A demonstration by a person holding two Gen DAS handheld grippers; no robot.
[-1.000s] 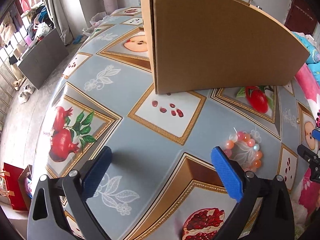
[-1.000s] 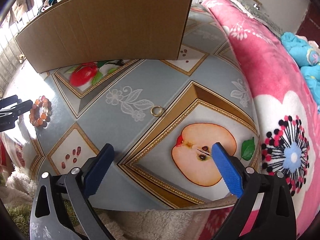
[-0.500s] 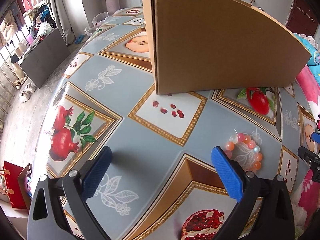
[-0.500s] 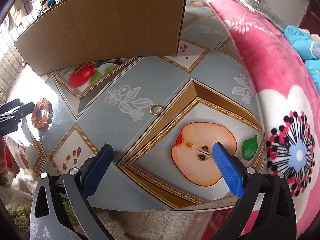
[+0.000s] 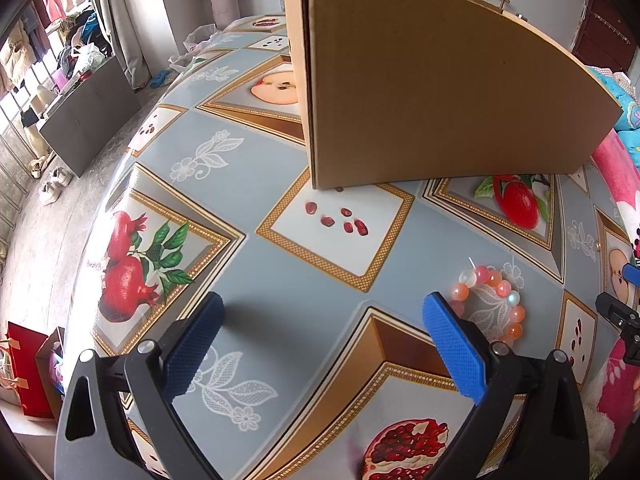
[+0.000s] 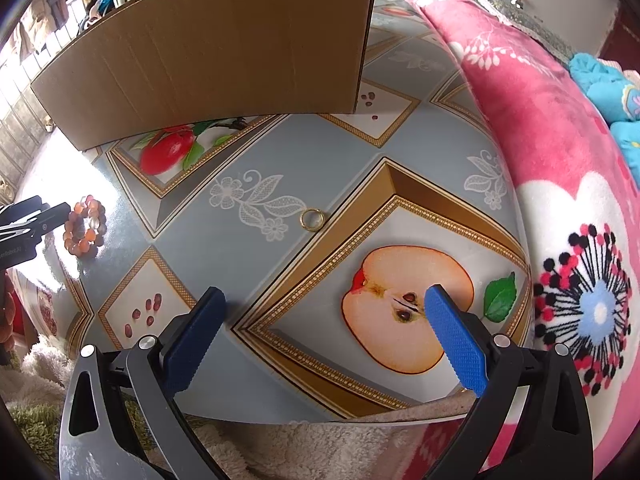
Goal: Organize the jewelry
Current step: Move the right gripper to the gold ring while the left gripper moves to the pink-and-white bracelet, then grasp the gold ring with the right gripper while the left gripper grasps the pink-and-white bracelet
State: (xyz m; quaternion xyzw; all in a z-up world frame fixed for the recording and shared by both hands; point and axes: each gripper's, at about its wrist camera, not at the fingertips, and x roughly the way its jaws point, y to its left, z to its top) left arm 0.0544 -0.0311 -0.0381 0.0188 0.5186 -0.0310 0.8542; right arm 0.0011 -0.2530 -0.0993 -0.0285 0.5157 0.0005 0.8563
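Observation:
A bracelet of pink and orange beads lies on the patterned tablecloth, just right of my left gripper's right finger. My left gripper is open and holds nothing. In the right wrist view the same bracelet sits far left, beside the other gripper's black tip. A small gold ring lies on the cloth ahead of my right gripper, which is open and empty. A cardboard box stands at the back of the table, seen also as the cardboard box in the right view.
The table carries a blue cloth with fruit pictures. A pink flowered blanket lies along its right side. Left of the table the floor drops away, with shoes, a dark board and a red bag.
Both grippers have crept slightly forward over the table. The bracelet sits a little nearer the left gripper's right finger. Both stay open.

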